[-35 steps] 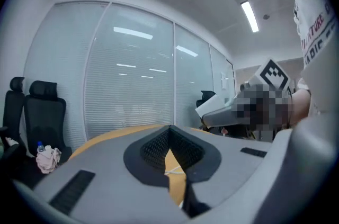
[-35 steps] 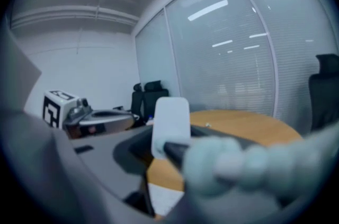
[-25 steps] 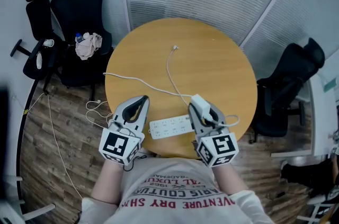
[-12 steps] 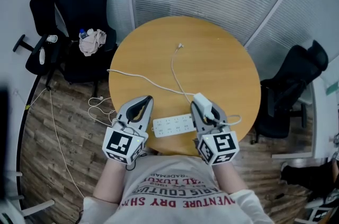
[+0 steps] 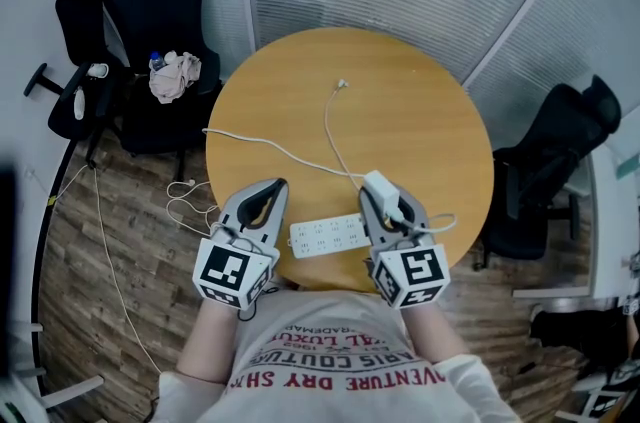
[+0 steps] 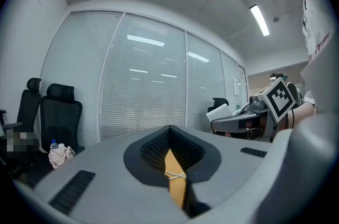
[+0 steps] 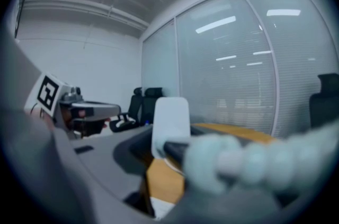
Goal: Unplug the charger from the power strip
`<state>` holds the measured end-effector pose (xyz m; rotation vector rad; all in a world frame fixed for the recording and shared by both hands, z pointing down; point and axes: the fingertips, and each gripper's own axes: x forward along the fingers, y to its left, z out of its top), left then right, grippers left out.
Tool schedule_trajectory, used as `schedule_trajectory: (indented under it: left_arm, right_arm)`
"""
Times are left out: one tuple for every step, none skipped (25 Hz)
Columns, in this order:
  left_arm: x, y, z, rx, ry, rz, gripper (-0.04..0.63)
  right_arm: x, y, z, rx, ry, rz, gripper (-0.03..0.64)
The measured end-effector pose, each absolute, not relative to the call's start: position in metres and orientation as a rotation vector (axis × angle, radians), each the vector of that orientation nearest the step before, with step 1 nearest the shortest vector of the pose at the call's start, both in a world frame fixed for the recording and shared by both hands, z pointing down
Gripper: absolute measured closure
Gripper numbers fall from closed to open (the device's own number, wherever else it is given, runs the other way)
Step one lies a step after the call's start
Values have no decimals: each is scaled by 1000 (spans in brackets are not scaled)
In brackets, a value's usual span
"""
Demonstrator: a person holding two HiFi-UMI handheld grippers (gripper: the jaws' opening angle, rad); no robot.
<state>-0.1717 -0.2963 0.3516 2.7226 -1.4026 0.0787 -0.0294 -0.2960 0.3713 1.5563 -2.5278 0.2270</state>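
Note:
A white power strip [image 5: 325, 236] lies near the front edge of the round wooden table [image 5: 400, 111]. My right gripper [image 5: 379, 198] is shut on the white charger [image 5: 380, 190] just past the strip's right end. In the right gripper view the charger [image 7: 169, 125] stands between my jaws above the tabletop, with a corner of the strip [image 7: 161, 208] below it. Its thin white cable [image 5: 327, 126] runs to a loose plug [image 5: 342, 84] farther up the table. Left of the strip, my left gripper [image 5: 272, 191] is shut and holds nothing; its tips [image 6: 180, 178] meet.
A second white cord [image 5: 250, 143] crosses the table and drops off its left edge to the wood floor. Black office chairs stand at the left [image 5: 150, 1] and right [image 5: 545, 171]. One chair holds a cloth and a bottle [image 5: 172, 73]. Blinds and glass walls close off the back.

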Motion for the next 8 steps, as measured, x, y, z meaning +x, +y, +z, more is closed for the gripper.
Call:
schedule_trajectory:
  left_arm:
    - [-172,-296,352,2722,-1401,83,563]
    - [-171,-297,353,2722,-1398,86,563]
    - [-170,-297,353,2723,-1393,89,563]
    - [-169,-297,354,2723,-1389,92,563]
    - [-167,-297,355,2724,-1384,94,563]
    - [-165,-297,356,2724,-1379,96,563]
    - [-163,-297,356,2724,-1375,98,563]
    - [-161,-296,357,2725,-1371,100,563]
  right_arm:
    - [-30,-296,371,1556,-2528,224,462]
    - [-30,-296,371,1557,-2527,223,463]
    - [-30,-296,371,1557,-2526,224,462]
    - [-29,-296,371,1558,-2525,224,463]
    - [-28,-296,372,1560,-2523,226,462]
    - [-26,-296,373,1561,-2520,229,463]
    - [-24,-295,373,1562,-2517,232,462]
    - [-23,-294,374,1563,-2514,236,463]
